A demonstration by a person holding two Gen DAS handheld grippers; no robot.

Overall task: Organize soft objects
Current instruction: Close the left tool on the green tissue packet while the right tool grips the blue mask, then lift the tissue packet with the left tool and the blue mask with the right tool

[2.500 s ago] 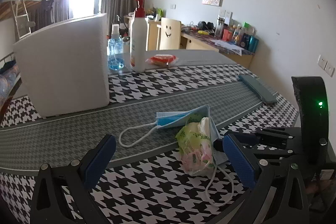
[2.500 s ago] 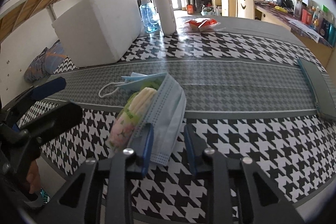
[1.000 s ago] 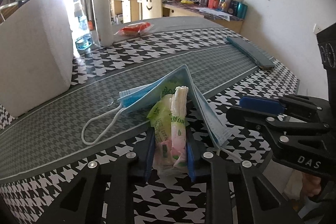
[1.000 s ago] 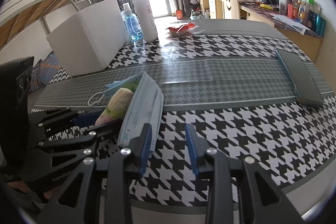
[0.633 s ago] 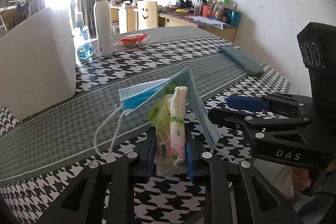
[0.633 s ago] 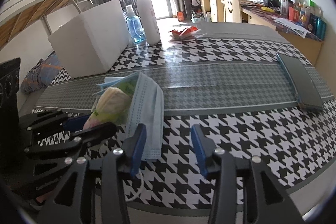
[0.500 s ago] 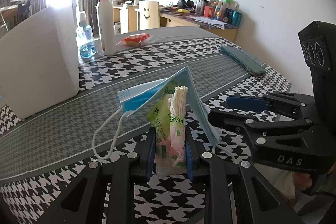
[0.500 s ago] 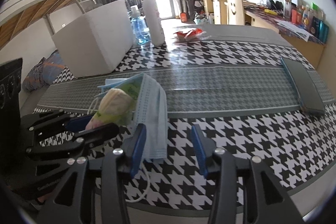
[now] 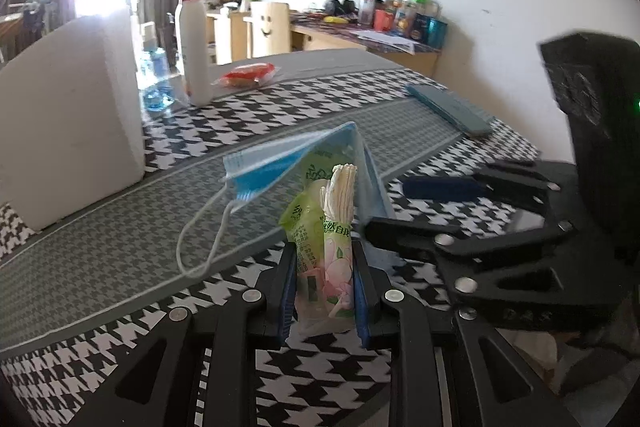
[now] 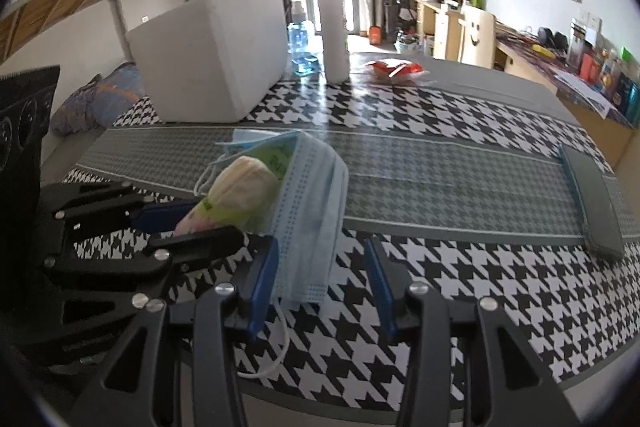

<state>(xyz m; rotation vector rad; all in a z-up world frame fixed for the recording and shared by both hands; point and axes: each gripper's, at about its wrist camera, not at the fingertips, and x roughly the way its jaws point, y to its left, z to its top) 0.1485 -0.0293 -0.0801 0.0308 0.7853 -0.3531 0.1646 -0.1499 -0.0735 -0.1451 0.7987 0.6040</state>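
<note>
A green and pink tissue pack (image 9: 324,247) stands upright with my left gripper (image 9: 325,267) shut on its lower end, just above the houndstooth tablecloth (image 9: 120,259). A light blue face mask (image 9: 280,159) is draped over the pack like a tent, one ear loop dangling to the cloth. In the right wrist view the mask (image 10: 312,195) hangs down between the jaws of my right gripper (image 10: 320,267), which are opening; its pads stand apart and do not press the mask. My left gripper (image 10: 188,223) holds the pack (image 10: 240,187) at the left there.
A white foam box (image 10: 212,67) stands at the back left, with a small blue bottle (image 10: 300,43) and a tall white pump bottle (image 10: 334,35) beside it. A red snack packet (image 10: 396,67) lies further back. A flat grey-teal case (image 10: 592,199) rests at the right edge.
My left gripper, open earlier, has shut on the tissue pack and lifted it slightly with the mask draped over it. My right gripper's jaws have widened off the mask's edge.
</note>
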